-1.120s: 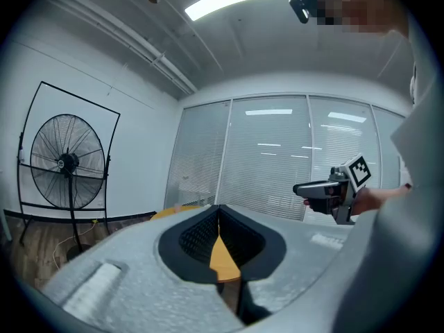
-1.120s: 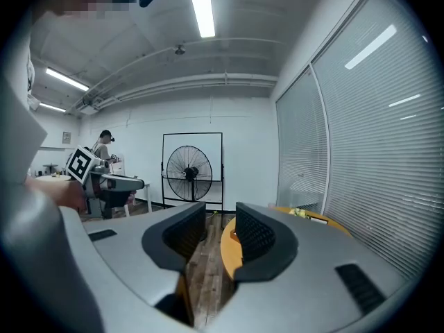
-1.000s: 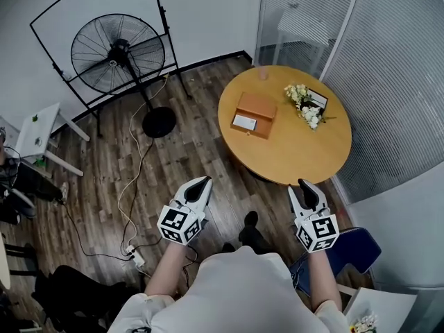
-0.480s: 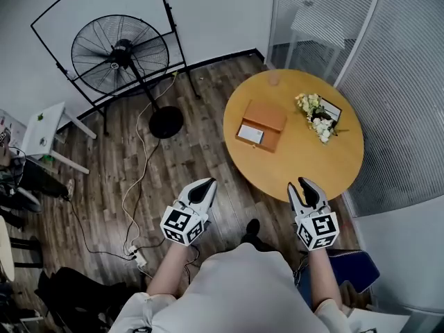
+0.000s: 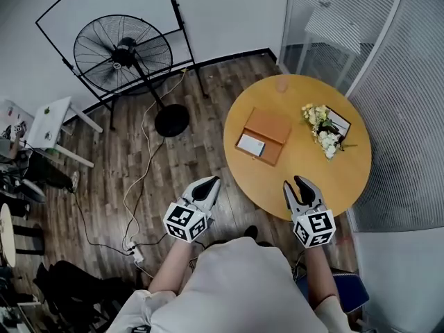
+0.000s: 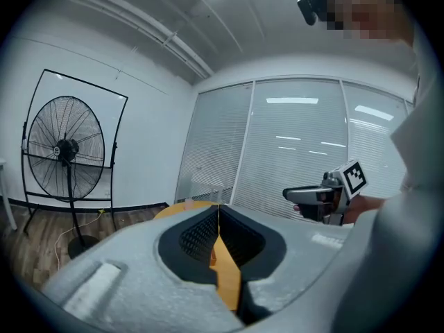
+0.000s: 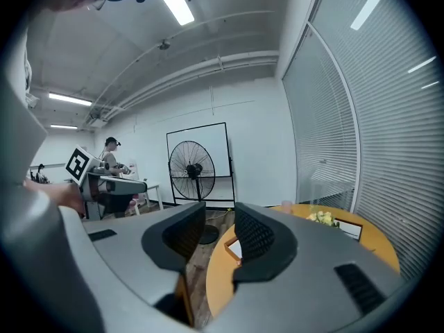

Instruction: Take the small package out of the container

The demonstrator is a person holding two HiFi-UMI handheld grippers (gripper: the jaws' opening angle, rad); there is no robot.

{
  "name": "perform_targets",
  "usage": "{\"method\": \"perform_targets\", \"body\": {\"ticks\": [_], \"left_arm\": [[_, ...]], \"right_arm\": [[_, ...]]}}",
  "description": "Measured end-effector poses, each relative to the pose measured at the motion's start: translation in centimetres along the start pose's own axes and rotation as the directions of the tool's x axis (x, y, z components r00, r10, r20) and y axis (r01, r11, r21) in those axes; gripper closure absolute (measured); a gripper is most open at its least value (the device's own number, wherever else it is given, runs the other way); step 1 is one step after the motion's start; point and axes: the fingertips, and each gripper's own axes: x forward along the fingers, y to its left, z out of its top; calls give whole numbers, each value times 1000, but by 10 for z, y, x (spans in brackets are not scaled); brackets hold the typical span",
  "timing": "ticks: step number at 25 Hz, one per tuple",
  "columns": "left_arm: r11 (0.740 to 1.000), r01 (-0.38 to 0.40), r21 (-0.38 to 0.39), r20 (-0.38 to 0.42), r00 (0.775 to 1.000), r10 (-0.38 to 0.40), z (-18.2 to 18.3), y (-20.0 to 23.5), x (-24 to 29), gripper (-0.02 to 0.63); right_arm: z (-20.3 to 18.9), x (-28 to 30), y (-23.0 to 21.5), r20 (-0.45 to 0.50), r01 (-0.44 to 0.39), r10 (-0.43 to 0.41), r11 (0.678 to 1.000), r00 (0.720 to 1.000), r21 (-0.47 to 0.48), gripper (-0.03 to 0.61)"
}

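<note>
A flat orange-brown container (image 5: 263,136) lies on the round wooden table (image 5: 326,172), and a small white package (image 5: 250,145) rests at its near end. Both grippers are held in the air on my side of the table. My left gripper (image 5: 211,184) hangs over the floor left of the table edge, its jaws shut with nothing between them (image 6: 218,210). Over the table's near rim, my right gripper (image 5: 299,185) is open and empty (image 7: 220,210). The container (image 7: 231,250) shows through its gap, well ahead.
White flowers (image 5: 323,128), a framed card (image 5: 340,124) and a cup (image 5: 282,83) share the table. A standing fan (image 5: 123,53) with a round base (image 5: 172,120), floor cables, a power strip (image 5: 137,254) and a white side table (image 5: 48,122) are at the left. Glass partitions with blinds stand behind.
I have stepped closer to the table, so it sits lower and nearer in the head view. The right gripper has come over the table's rim. Neither jaw gap has changed.
</note>
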Motion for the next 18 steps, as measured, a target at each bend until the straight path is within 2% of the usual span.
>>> {"method": "perform_targets", "body": {"ticks": [8,13,18], "left_arm": [[999,-42,-12,-17,999,42,2,7,36,594],[998,-61,-3,-11,998,61,9,23,45,594],[999,-45,-2,-33,998,45,15,51,62,594]], "right_arm": [[-4,31,-31,-29,-48,49,999,998,16,457],[-10,50,-37,-52,-50,52,998,997,37,457],[-5,75,-41,-69,-35,38,999,997,40,457]]}}
